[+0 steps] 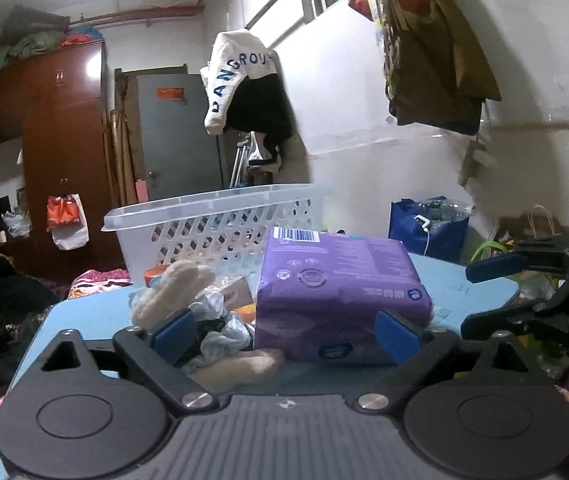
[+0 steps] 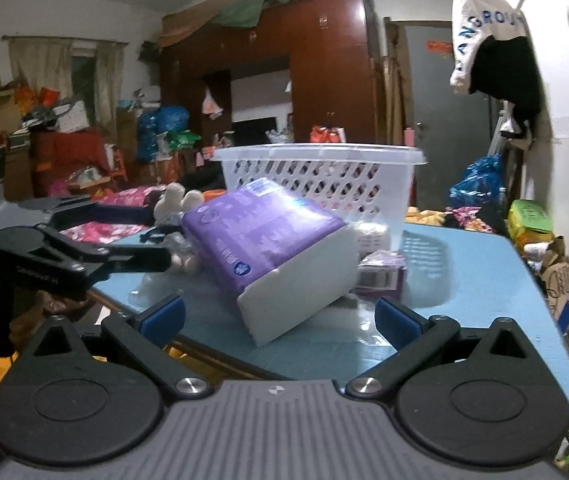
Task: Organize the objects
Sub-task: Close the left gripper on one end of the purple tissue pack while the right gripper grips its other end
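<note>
Pale blue laminate forms the table (image 2: 464, 276) on which the clutter lies, seen from both wrist views. At its far side stands a translucent white perforated basket (image 2: 320, 176), upright, its rim higher than everything else on the table. In front of the basket, and just beside its wall, sits the purple tissue pack (image 2: 260, 228), tilted in the right wrist view so that its white end panel faces the camera (the barcode sits on the pack's far upper edge). A beige plush toy (image 1: 176, 288) lies to the pack's left in the left wrist view, touching a crumpled heap of grey-white wrapping (image 1: 220, 320). A small purple box (image 2: 380, 274) lies behind the pack's right corner, near the foot of the basket. The left gripper (image 1: 284, 340) is spread wide and grasps nothing; its blue pads (image 1: 396, 336) flank the near face of the tissue pack and the wrapping, though contact cannot be judged. The right gripper (image 2: 280, 318) is likewise released, fingers well apart, with the pack's white end just ahead of them.
</note>
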The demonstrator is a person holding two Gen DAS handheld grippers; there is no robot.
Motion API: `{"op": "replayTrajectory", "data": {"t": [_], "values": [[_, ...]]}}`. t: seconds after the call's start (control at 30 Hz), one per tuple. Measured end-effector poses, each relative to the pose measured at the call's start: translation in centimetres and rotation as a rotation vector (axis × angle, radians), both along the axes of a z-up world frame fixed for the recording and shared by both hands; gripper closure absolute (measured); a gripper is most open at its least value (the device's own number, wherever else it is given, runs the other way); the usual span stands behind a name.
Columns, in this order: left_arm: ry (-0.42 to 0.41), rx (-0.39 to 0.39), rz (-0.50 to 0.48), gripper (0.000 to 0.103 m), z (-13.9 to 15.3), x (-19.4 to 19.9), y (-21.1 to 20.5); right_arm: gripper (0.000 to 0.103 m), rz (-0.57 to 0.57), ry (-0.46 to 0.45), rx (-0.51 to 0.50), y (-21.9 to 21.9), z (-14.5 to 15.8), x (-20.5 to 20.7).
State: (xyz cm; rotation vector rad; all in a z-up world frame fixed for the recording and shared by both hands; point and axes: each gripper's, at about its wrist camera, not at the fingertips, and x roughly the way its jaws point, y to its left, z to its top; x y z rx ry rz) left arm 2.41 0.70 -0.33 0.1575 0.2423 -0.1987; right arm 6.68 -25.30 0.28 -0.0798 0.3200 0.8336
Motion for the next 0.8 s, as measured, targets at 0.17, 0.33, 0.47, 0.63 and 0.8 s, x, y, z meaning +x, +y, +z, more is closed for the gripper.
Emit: {"op": "replayTrajectory", "data": {"t": [0.17, 0.33, 0.47, 0.63, 0.8], "values": [[0.026, 0.006, -0.068, 0.027, -0.1, 1.4, 0.2, 0.005, 0.024, -0.002, -0.009, 0.8, -0.6, 0.6], [0.074, 0.019, -0.092, 0.039, -0.9, 3.1, 0.7, 0.016, 0.051, 0.005, -0.016, 1.4, -1.1, 1.2], [0.086, 0.014, -0.13, 0.039, -1.2, 4.0, 1.6, 0.021, 0.045, -0.005, -0.013, 1.5, -1.2, 1.3], [0.06, 0.05, -0.182, 0.039, -1.2, 4.5, 1.2, 0.032, 0.048, -0.032, -0.008, 1.3, -1.0, 1.3], [0.027, 0.091, -0.247, 0.039, -1.7, 4.2, 0.5, 0.05, 0.012, -0.098, -0.032, 0.6, -1.0, 0.8]]}}
